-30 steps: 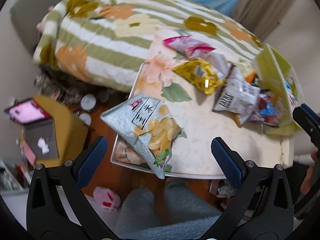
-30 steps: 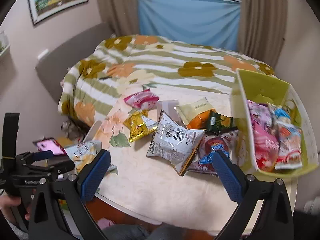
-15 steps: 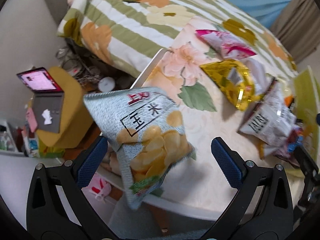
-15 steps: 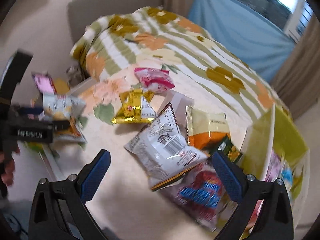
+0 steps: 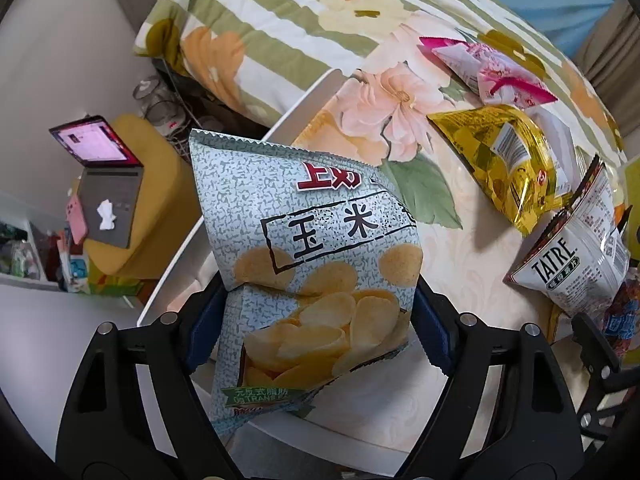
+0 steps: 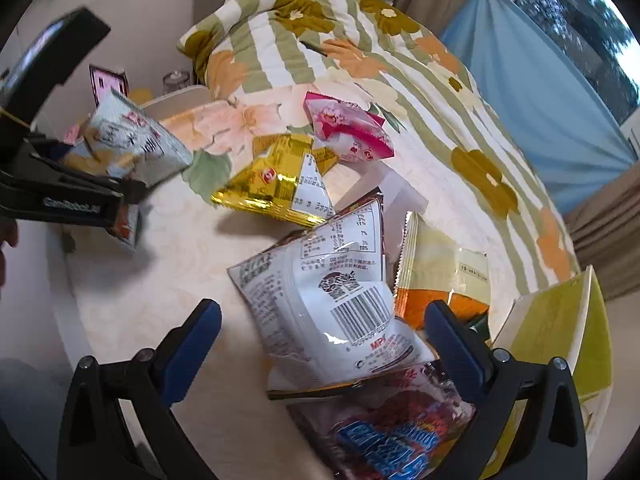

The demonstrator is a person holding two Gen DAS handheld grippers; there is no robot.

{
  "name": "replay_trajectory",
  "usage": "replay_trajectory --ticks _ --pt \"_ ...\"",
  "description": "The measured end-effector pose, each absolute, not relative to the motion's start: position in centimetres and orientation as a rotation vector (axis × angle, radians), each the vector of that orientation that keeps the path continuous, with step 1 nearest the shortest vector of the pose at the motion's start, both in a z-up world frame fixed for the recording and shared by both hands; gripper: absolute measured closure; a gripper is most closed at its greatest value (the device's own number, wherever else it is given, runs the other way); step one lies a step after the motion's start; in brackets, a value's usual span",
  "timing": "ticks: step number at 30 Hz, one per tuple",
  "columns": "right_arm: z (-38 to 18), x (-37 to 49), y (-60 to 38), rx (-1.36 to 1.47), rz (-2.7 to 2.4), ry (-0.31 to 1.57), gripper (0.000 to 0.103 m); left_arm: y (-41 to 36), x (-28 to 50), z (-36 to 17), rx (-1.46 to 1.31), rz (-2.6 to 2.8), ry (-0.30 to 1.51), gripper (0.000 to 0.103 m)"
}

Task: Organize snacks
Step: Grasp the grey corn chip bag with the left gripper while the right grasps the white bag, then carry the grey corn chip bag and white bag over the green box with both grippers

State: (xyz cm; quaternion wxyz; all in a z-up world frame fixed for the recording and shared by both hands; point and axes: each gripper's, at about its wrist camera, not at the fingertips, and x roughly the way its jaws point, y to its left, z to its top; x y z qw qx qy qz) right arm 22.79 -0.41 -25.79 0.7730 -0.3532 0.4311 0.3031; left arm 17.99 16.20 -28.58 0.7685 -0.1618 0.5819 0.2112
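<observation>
Grey-speckled foil fills the left wrist view: the corn chip bag (image 5: 312,264), printed with yellow crisps, is clamped between the jaws of the left gripper (image 5: 316,320) and stands upright in them, lifted off the worktop (image 5: 460,264) above its near-left edge. In the right wrist view the same bag (image 6: 136,148) and the left gripper (image 6: 80,200) sit at the far left, well apart from the white snack bag (image 6: 332,304).

Taking that white snack bag as the landmark: it lies on the worktop with its barcode side up, between the blue pads of the right gripper (image 6: 320,340), whose jaws stand wide apart and hold nothing. Beyond it lies the gold bag (image 6: 280,184), and beyond that the pink bag (image 6: 344,132). Just to its right is an orange-and-cream bag (image 6: 440,272), touching its edge. Nearer the camera, a dark red bag (image 6: 384,428) with blue lettering is partly under it. Farther right stands the yellow-green bin (image 6: 560,332).
</observation>
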Motion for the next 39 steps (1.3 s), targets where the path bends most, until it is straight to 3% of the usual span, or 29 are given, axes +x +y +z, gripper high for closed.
replay_trajectory --ticks 15,17,21,27,39 --pt "-28.4 22.9 0.3 -0.876 0.731 0.903 0.002 14.3 17.2 -28.7 -0.377 0.382 1.258 0.047" --pt "-28.7 23.2 0.3 -0.866 0.738 0.913 0.004 14.4 17.0 -28.7 -0.388 0.379 1.255 0.048" --pt "-29.1 23.8 0.5 -0.847 0.742 0.927 0.021 14.8 16.6 -28.5 -0.391 0.384 1.254 0.048" --pt "-28.3 23.8 -0.2 -0.771 0.72 0.926 0.035 15.3 16.1 -27.8 -0.385 0.342 1.24 0.048" --pt "-21.4 22.6 -2.1 -0.459 0.594 0.936 0.037 15.3 16.4 -20.5 -0.284 0.178 1.128 0.048"
